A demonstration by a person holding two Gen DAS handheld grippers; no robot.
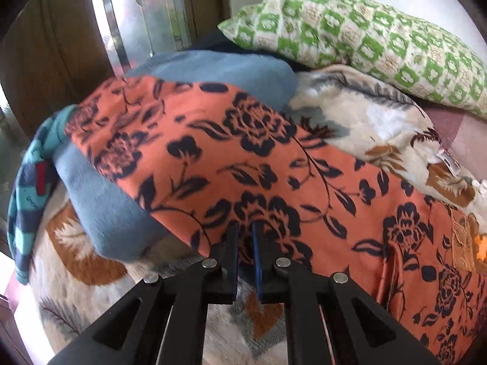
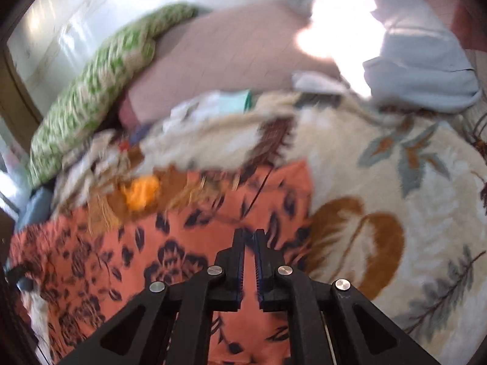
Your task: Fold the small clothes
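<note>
Both the left gripper (image 1: 245, 228) and right gripper (image 2: 249, 235) have fingers pinching the orange flowered garment (image 1: 258, 164), low centre of each frame, spread on the bed's blanket (image 2: 380, 182), likely for folding.

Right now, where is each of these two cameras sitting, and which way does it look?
Left wrist view: on the left hand-held gripper, looking down along its shut fingers at the orange floral garment, with the green pillow behind.
Right wrist view: on the right hand-held gripper, looking down at the garment's edge and the cream blanket.
Shared: garment, blanket, pillow. No hand or sleeve shows.
</note>
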